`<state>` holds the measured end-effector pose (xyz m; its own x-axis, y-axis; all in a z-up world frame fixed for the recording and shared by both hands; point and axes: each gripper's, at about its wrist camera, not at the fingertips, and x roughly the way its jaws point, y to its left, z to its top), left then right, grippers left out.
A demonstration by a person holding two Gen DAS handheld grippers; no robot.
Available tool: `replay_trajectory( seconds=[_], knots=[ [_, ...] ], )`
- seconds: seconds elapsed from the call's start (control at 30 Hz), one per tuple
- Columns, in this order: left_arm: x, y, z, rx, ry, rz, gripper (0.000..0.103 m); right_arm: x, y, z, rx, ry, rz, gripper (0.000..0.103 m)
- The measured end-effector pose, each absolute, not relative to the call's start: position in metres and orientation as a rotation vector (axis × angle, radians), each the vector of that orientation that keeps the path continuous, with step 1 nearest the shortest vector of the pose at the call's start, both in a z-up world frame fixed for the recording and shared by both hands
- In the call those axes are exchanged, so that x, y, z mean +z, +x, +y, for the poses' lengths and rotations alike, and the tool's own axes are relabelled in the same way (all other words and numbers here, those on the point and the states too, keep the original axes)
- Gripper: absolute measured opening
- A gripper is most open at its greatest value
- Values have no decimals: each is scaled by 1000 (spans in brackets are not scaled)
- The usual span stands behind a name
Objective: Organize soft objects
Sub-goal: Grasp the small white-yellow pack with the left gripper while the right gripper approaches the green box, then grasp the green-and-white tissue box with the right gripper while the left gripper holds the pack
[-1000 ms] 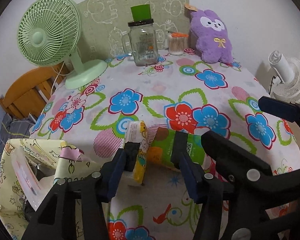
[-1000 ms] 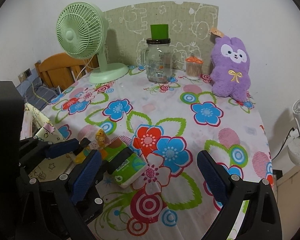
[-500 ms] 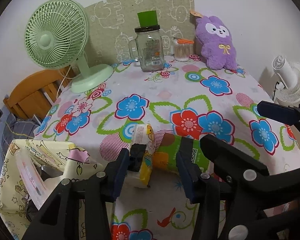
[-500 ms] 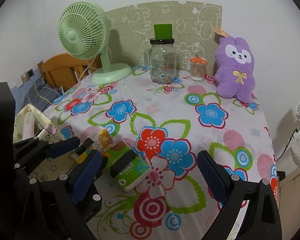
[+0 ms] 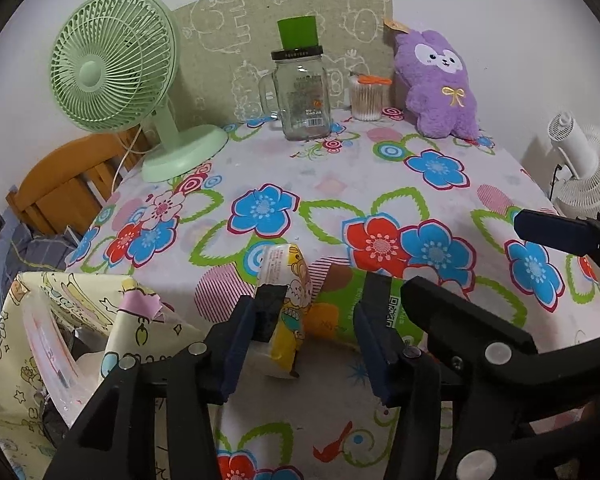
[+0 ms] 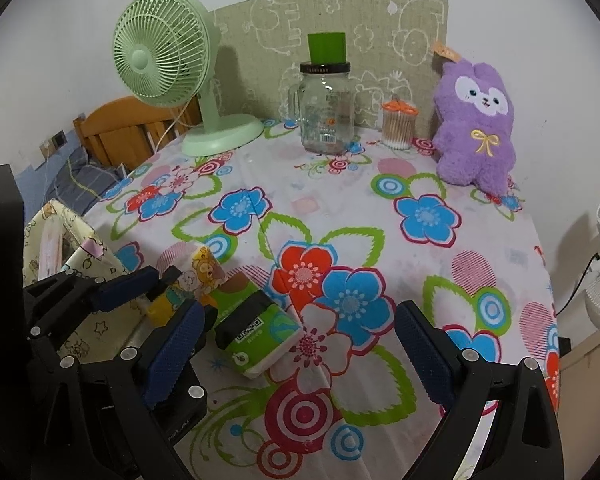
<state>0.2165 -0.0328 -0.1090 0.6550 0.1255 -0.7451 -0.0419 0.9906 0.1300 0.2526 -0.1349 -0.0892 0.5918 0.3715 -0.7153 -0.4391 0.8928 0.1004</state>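
Note:
A yellow cartoon tissue pack (image 5: 288, 300) and a green tissue pack (image 5: 340, 304) lie side by side at the table's near edge. My left gripper (image 5: 304, 328) is open, its left finger touching the yellow pack, the green pack against its right finger. In the right wrist view the yellow pack (image 6: 200, 276) and green pack (image 6: 256, 332) lie left of my right gripper (image 6: 296, 344), which is open and empty above the table. A purple plush (image 5: 436, 84) sits at the back right; it also shows in the right wrist view (image 6: 476, 128).
A green desk fan (image 5: 120, 72), a glass jar with green cup (image 5: 300, 92) and a cotton swab jar (image 5: 368, 96) stand along the back. A yellow cartoon fabric bin (image 5: 60, 340) sits left of the table. A white fan (image 5: 580, 168) stands at the right.
Both grippers have drawn back and risen slightly, so the table looks farther. The left gripper stays open around the yellow pack. The packs have not clearly moved.

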Motion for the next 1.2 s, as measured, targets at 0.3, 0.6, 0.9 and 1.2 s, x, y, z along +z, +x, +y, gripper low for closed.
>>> replay_trajectory(
  seconds=[0.3,0.6,0.9,1.2],
  knots=[
    [-108,215,-21,128,78,840,11,-87,251,-129,494,-92,801,98],
    [-105,199,-26,87,77,851,6,-84,243,-127,500,-114,799,98],
    [-109,184,-35,74,110,851,10,-96,243,-117,537,-143,838,98],
    [-132,203,-29,79,69,926,57,-115,259,-110,560,-130,920,98]
  ],
)
